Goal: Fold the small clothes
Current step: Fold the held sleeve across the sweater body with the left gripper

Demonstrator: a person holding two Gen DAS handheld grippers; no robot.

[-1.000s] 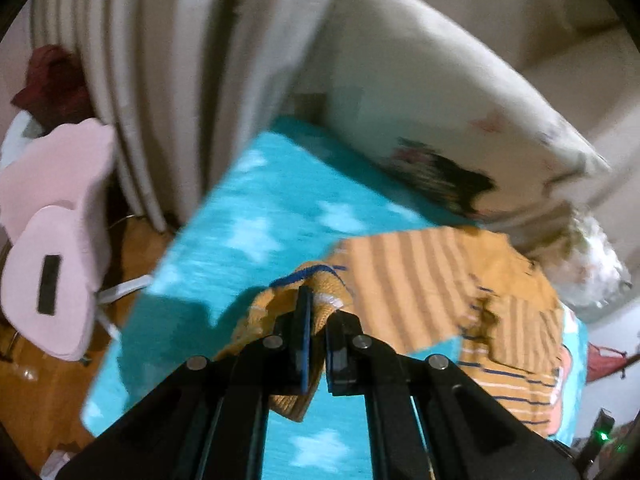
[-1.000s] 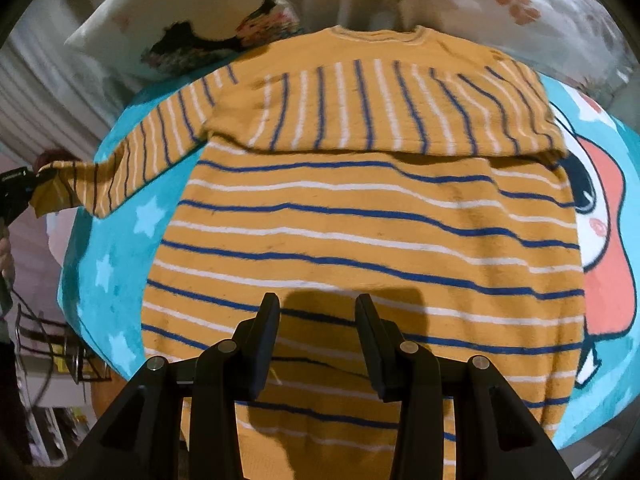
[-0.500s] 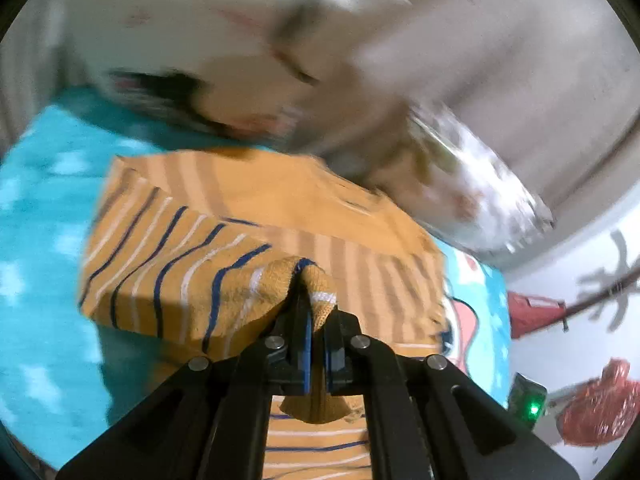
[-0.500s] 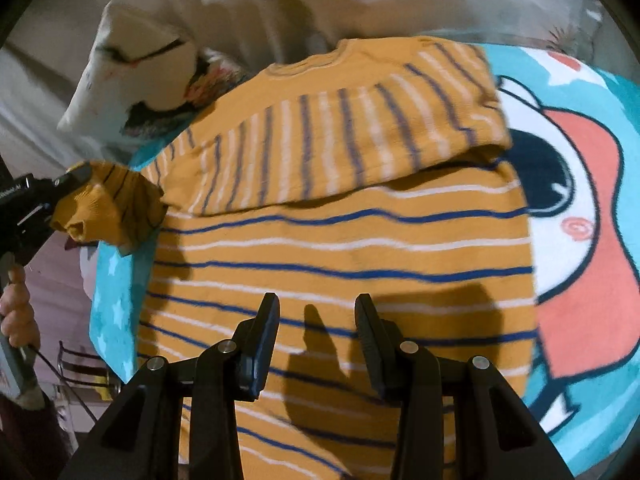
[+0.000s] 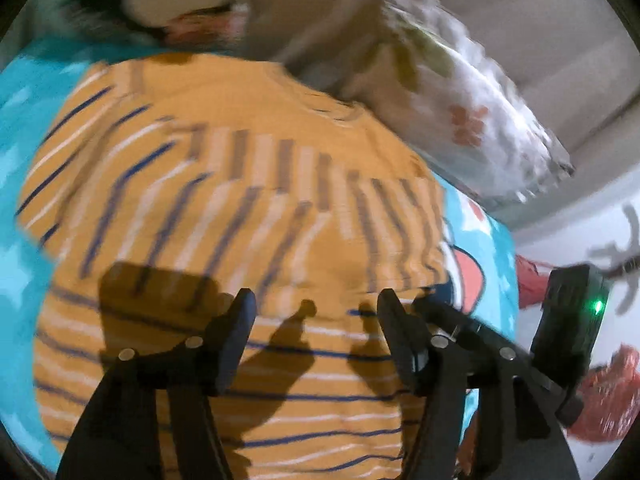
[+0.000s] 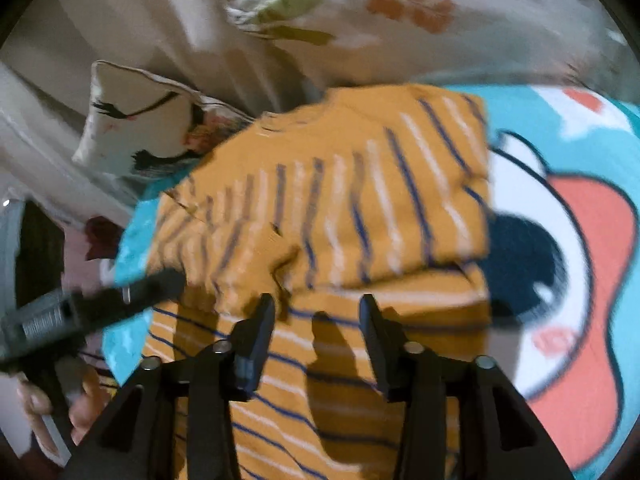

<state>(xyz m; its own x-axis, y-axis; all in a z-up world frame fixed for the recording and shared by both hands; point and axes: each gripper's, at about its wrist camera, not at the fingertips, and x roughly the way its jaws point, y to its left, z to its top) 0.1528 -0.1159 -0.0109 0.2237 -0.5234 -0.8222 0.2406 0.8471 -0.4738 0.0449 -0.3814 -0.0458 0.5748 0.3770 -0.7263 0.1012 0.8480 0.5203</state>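
Orange sweater (image 5: 224,216) with blue and white stripes, spread flat on a turquoise blanket (image 6: 560,264) printed with white stars and a large cartoon figure in coral and white. Both sleeves folded inward across the chest, their stripes running crosswise to those of the body; the neckline pointing toward the pillows. Left gripper (image 5: 312,334) hovering over the lower body of the sweater, jaws apart and just opened, nothing between them, only their shadow on the knit. Right gripper (image 6: 318,330) likewise above the striped body, just below the folded sleeves, jaws apart and just widened, holding nothing. In the right wrist view, the left gripper reaching in from the left edge toward the sleeve's end, with a hand (image 6: 60,408) gripping its handle. Behind the sweater, a pale pillow (image 6: 136,120) with a dark painted motif and a second pillow (image 6: 400,12) with red and green print, both blurred. Both views smeared by motion.
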